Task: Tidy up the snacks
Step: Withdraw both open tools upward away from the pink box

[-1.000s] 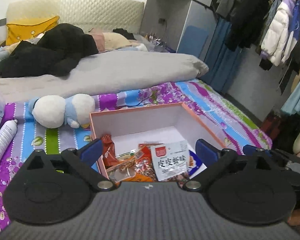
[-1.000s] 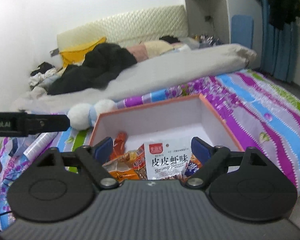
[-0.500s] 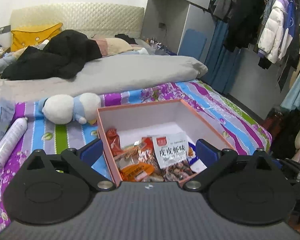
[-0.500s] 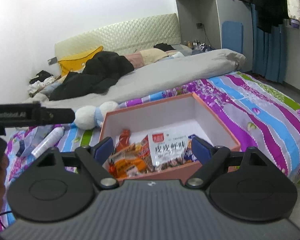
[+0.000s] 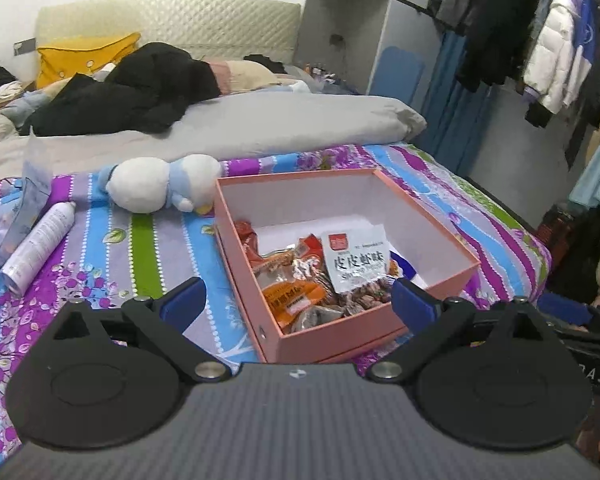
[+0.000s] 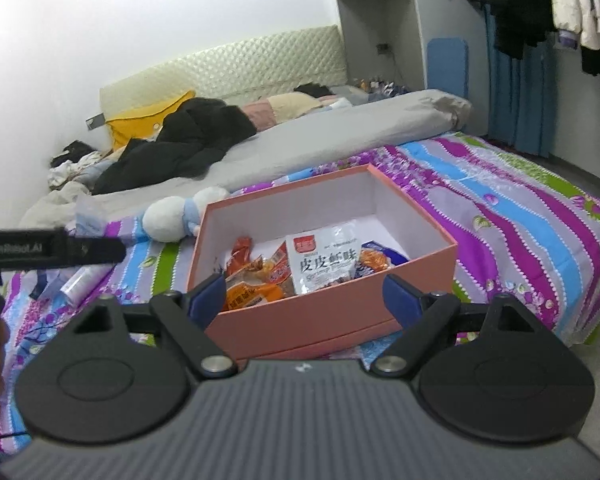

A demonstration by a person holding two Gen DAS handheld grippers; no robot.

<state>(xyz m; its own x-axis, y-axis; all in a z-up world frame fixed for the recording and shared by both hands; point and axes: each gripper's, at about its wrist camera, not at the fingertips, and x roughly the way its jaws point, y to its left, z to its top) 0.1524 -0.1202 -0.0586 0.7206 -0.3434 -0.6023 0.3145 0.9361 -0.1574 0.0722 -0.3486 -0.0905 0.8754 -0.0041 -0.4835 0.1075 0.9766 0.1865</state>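
Note:
A pink open box (image 5: 428, 236) (image 6: 412, 212) sits on the striped bedspread near the bed's front edge. Inside lie several snack packs: a silver-white shrimp snack bag (image 5: 358, 260) (image 6: 326, 258), orange and red packs (image 5: 290, 296) (image 6: 252, 292), and a blue pack (image 6: 384, 254). My left gripper (image 5: 296, 300) is open and empty, held back from the box's near left corner. My right gripper (image 6: 304, 296) is open and empty, in front of the box's near wall. The left gripper's body shows at the left edge of the right wrist view (image 6: 40, 248).
A white and blue plush toy (image 5: 160, 186) (image 6: 176, 216) lies just left of the box. A white spray can (image 5: 40, 248) and a clear plastic bag (image 5: 28, 196) lie further left. A grey duvet (image 5: 260, 128) and dark clothes cover the bed behind. Hanging clothes (image 5: 556, 60) are to the right.
Both grippers have pulled back and up from the box; more of the box and the bedspread shows now. Both stay open and empty.

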